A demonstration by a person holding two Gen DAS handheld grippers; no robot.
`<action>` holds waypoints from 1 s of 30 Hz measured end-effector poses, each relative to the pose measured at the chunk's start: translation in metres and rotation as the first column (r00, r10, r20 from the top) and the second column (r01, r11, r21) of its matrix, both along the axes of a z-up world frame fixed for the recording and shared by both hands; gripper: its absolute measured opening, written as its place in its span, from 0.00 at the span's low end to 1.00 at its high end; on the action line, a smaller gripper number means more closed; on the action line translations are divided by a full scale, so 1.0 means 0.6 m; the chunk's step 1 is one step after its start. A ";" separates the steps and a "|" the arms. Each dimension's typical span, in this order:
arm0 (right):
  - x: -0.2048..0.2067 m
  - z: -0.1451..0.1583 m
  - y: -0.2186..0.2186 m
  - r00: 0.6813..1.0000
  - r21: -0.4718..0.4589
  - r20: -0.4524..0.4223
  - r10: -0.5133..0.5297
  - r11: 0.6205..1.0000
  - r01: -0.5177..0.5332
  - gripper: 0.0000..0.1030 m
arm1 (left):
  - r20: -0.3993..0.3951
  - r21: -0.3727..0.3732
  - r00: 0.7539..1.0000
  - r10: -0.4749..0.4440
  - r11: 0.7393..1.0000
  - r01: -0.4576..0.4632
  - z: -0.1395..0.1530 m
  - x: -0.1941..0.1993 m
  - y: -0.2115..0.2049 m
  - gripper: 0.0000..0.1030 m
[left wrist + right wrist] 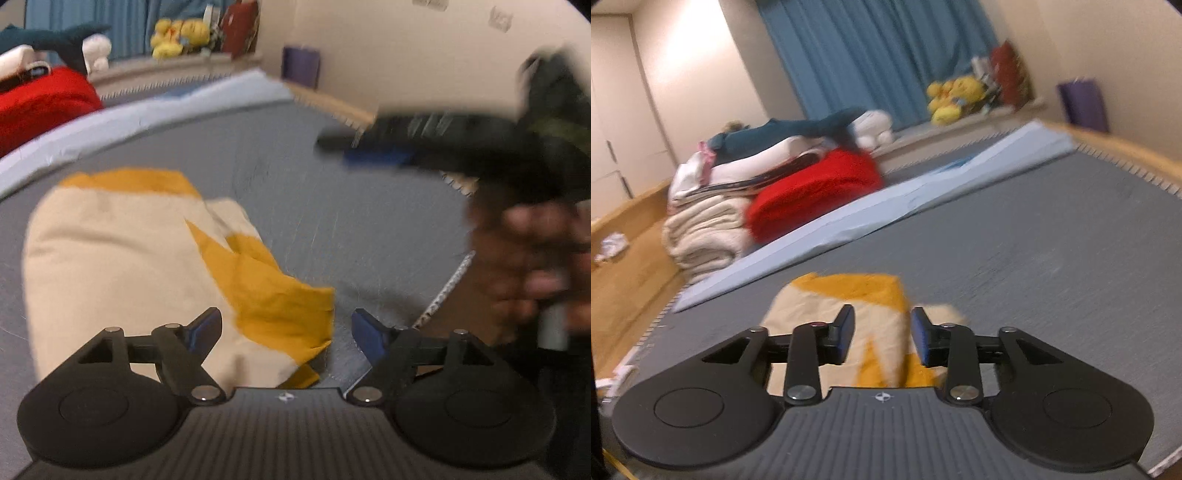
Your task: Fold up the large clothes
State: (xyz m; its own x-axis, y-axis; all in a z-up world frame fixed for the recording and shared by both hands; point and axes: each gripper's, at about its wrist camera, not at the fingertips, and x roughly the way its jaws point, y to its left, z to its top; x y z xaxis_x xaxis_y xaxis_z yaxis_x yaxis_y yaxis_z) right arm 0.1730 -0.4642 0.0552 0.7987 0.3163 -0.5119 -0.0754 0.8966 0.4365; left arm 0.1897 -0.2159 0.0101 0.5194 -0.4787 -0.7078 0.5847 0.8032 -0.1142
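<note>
The grey mat (1052, 236) carries the folded cream and yellow garment (147, 266). Only the right wrist view shows the clothes pile (768, 184). The left gripper (286, 328) is spread wide and empty; the right gripper (882, 332) is parted, grasping nothing.

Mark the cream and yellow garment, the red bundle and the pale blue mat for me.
cream and yellow garment (122, 266), left wrist view, on its cream panel.
red bundle (816, 188), right wrist view, on its front face.
pale blue mat (923, 192), right wrist view, on its top surface.
</note>
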 end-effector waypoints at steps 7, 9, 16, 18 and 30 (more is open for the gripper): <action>0.045 -0.081 0.048 0.952 0.048 -0.297 0.079 0.997 -0.068 0.48 | 0.089 0.079 0.989 0.116 0.989 -0.123 -0.005 0.029 0.169 0.80; 0.050 -0.101 0.065 0.929 0.004 -0.361 0.079 0.996 -0.084 0.48 | 0.093 0.109 0.983 0.161 0.979 -0.170 -0.014 0.055 0.195 0.80; 0.032 -0.112 0.113 0.935 -0.173 -0.345 0.085 0.973 -0.153 0.02 | 0.108 0.081 0.977 0.184 0.978 -0.193 -0.022 0.142 0.250 0.80; 0.023 -0.098 0.102 0.952 -0.157 -0.296 0.080 0.979 -0.131 0.02 | 0.113 0.063 0.983 0.146 0.986 -0.154 -0.030 0.150 0.257 0.76; 0.050 -0.180 0.117 0.861 -0.319 -0.507 0.039 0.919 -0.229 0.01 | -0.066 0.028 0.986 -0.155 0.987 0.157 -0.080 0.153 0.260 0.42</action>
State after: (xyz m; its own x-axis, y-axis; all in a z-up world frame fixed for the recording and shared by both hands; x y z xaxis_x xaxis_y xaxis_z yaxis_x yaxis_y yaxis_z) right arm 0.2027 -0.3943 -0.0527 0.3829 0.1216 -0.9157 -0.0725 0.9922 0.1014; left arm 0.2817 -0.0599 -0.0380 0.3941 -0.5258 -0.7538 0.6954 0.7068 -0.1295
